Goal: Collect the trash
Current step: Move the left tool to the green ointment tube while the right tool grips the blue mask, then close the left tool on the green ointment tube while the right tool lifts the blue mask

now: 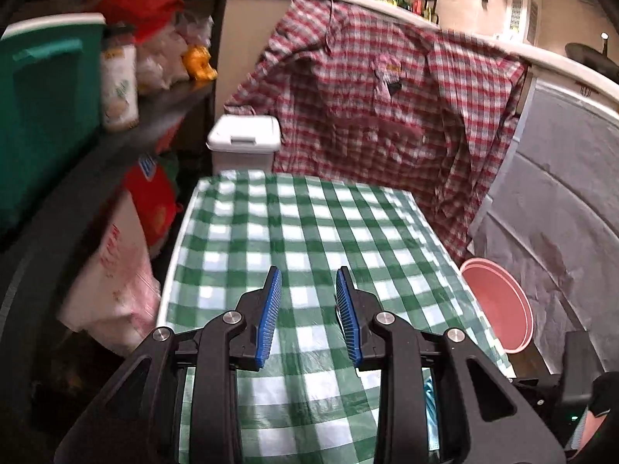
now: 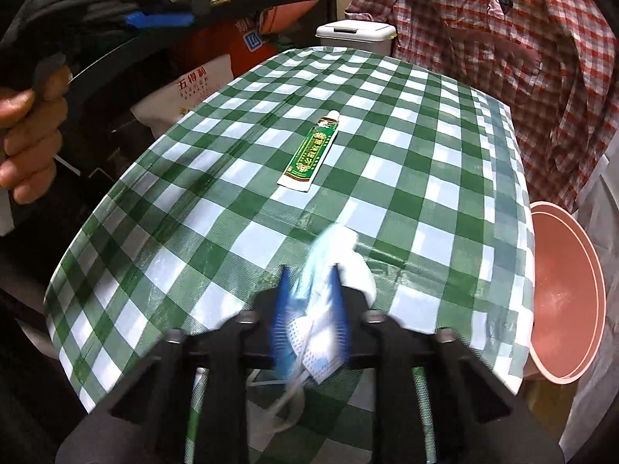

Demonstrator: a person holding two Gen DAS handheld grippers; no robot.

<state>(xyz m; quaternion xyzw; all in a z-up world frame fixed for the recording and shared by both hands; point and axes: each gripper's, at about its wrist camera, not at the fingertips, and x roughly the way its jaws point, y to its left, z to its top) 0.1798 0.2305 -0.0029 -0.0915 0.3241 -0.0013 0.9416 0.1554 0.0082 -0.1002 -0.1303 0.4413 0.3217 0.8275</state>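
Observation:
My right gripper (image 2: 309, 274) is shut on a crumpled light-blue and white face mask (image 2: 329, 266), held just above the near part of the green-checked tablecloth (image 2: 425, 135). A green tube (image 2: 309, 150) lies flat on the cloth beyond it, cap end away from me. My left gripper (image 1: 308, 276) is open and empty above the cloth (image 1: 294, 224); it also shows at the upper left of the right wrist view (image 2: 158, 19), held in a hand. A white lidded bin (image 1: 243, 135) (image 2: 356, 33) stands behind the table's far edge.
A pink basin (image 1: 499, 305) (image 2: 561, 290) sits low at the table's right side. A red plaid shirt (image 1: 387, 96) (image 2: 503, 58) hangs behind the table. Dark shelves with a green box (image 1: 46, 116), a canister and bags stand on the left.

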